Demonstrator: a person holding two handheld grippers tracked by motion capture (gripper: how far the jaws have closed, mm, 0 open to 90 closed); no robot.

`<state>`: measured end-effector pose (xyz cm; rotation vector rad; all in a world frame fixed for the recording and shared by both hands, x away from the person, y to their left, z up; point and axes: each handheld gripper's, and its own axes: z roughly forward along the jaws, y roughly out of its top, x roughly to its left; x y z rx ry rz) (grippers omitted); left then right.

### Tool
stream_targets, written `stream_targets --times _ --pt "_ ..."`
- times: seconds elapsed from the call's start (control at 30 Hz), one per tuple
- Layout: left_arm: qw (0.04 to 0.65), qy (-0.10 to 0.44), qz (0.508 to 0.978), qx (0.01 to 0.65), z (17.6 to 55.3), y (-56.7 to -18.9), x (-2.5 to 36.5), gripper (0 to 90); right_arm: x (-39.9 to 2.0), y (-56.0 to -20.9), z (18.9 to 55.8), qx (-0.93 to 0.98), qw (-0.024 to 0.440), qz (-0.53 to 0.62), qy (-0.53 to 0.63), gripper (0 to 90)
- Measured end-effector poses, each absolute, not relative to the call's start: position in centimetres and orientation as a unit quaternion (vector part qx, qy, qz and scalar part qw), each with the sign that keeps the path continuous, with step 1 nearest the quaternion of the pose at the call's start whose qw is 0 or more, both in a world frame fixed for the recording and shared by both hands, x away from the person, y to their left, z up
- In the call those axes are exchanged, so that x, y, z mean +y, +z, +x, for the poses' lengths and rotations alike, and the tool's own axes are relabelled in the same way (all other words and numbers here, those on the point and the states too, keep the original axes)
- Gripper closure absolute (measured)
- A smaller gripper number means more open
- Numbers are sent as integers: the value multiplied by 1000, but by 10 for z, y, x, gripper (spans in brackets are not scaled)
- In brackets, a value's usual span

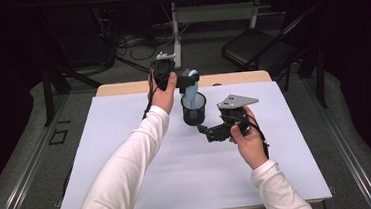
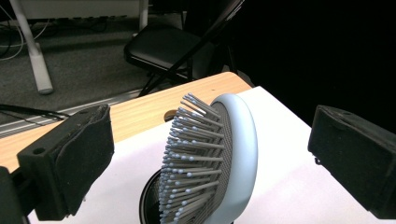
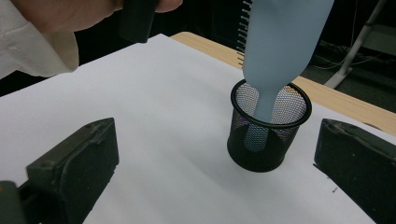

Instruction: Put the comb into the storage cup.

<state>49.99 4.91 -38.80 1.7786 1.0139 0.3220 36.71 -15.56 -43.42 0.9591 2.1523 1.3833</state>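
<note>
The pale blue hairbrush (image 3: 280,51) stands handle-down in the black mesh cup (image 3: 266,140), its handle inside the rim and its head leaning out over the far edge. In the left gripper view the bristled face (image 2: 196,158) sits between your jaws with clear space on both sides, so your left gripper (image 1: 184,79) is wide open and has hold of nothing. Judging from this, the brush is resting in the cup on its own and the step in hand is to let go cleanly.

Draw the left gripper straight back and up, away from the bristles, so neither pad clips the head and tips the light cup over. Keep an eye on the lean: the head is heavy and high, so the cup could rock.

Your right gripper (image 1: 214,131) hovers just beside the cup, jaws spread and empty. Hold it low and near the base, ready to steady the mesh wall if it shifts on the white tabletop (image 1: 179,175).
</note>
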Motion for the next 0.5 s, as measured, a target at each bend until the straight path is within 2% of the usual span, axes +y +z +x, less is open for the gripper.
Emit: stream_targets --times 0.5 --pt "499 132 756 403 495 -383 52 6 -156 -434 367 772 201 342 497 0"
